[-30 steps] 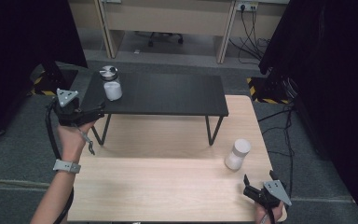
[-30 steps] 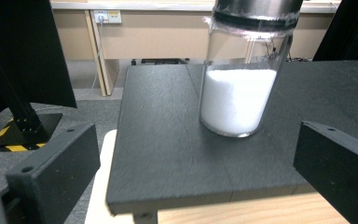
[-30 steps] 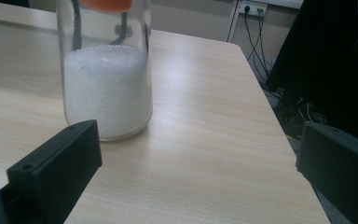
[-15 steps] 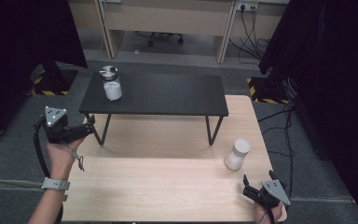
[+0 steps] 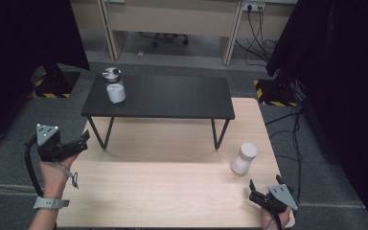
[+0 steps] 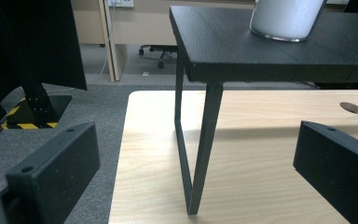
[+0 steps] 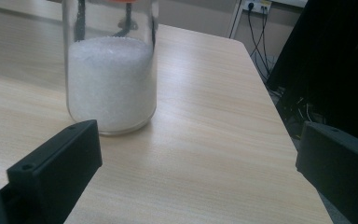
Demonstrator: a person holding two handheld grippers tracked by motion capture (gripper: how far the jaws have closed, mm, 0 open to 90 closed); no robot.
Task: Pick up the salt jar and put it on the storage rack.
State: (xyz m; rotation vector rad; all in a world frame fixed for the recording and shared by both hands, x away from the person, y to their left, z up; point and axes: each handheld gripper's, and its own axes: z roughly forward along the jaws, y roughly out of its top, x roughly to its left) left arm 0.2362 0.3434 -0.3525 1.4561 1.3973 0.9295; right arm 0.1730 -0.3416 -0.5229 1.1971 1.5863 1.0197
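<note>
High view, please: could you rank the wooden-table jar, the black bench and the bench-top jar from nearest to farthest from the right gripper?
From the right gripper:
1. Wooden-table jar, just ahead of it.
2. Black bench, mid-table.
3. Bench-top jar, far left corner.

One jar sits on the shelf, another jar right on the table.

Two hands, two open grippers

The left hand comes up from the bottom with a band on its wrist and holds the left gripper pointing to the right, jaws wide apart and holding nothing. The right hand peeks in low at the bottom and holds the right gripper with its jaws wide apart too.
</note>
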